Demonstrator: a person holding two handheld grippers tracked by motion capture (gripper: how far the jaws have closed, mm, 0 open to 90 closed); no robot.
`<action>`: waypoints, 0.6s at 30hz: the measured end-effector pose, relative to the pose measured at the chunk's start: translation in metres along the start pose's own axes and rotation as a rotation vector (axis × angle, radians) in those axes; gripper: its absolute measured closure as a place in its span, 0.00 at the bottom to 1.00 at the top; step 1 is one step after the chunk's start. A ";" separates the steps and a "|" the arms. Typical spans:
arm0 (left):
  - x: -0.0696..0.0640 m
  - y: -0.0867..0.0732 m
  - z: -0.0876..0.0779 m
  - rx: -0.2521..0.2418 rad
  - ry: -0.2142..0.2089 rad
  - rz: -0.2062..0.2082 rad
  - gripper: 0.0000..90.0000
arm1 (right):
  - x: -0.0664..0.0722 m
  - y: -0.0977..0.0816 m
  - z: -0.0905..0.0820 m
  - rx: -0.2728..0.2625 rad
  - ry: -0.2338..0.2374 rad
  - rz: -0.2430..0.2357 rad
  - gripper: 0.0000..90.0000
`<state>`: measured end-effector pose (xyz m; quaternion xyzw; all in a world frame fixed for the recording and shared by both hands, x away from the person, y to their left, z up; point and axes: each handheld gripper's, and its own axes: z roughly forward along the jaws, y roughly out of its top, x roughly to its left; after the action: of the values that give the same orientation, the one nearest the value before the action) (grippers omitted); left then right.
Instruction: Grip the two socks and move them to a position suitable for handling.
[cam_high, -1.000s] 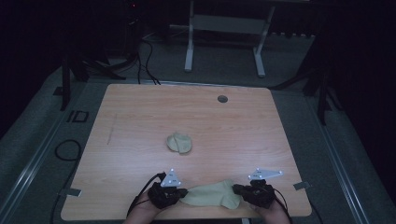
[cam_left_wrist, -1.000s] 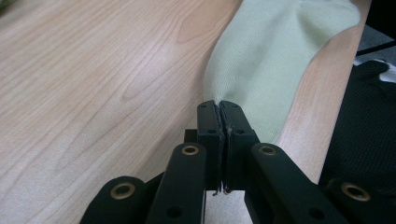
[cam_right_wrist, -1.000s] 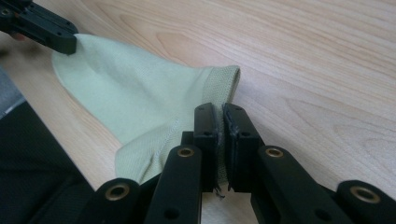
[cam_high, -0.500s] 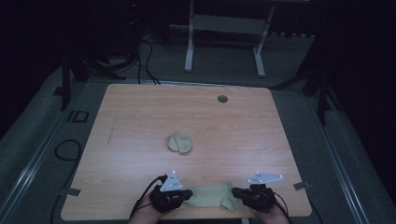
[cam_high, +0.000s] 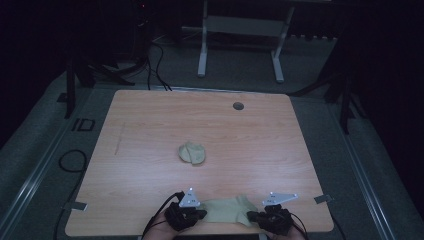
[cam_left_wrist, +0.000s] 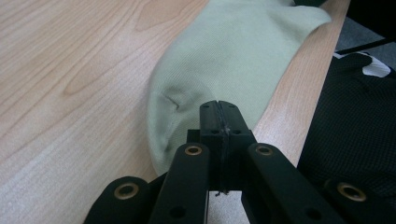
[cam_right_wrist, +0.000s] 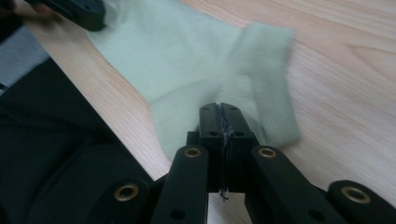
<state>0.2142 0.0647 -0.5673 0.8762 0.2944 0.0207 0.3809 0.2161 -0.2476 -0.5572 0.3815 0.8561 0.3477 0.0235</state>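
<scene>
One pale green sock (cam_high: 229, 211) is laid flat at the near edge of the worktop (cam_high: 150, 130), between the two grippers. The left gripper (cam_high: 200, 214) is set at its toe end, the right gripper (cam_high: 254, 216) at its cuff end. In each gripper view the jaws are pressed together over the fabric – whether cloth is actually pinched cannot be told. If only a thin fold is caught, the sock is likely to slip free when lifted; an uneven pull could drag it off the edge. Counted: two socks – one flat, one bundled sock (cam_high: 192, 153) at mid-worktop – and two grippers.
</scene>
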 end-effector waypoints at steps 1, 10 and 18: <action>0.000 0.000 0.000 0.001 -0.002 0.002 1.00 | -0.003 -0.001 -0.002 0.002 0.002 0.001 0.98; -0.002 0.001 0.002 -0.007 -0.024 -0.001 0.99 | -0.005 -0.002 -0.006 0.008 0.012 0.007 0.95; 0.000 0.006 -0.015 -0.088 -0.068 -0.002 0.72 | 0.000 0.022 -0.019 -0.060 0.004 -0.053 0.77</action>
<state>0.2131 0.0714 -0.5526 0.8584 0.2811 0.0035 0.4290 0.2244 -0.2478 -0.5293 0.3573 0.8550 0.3735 0.0423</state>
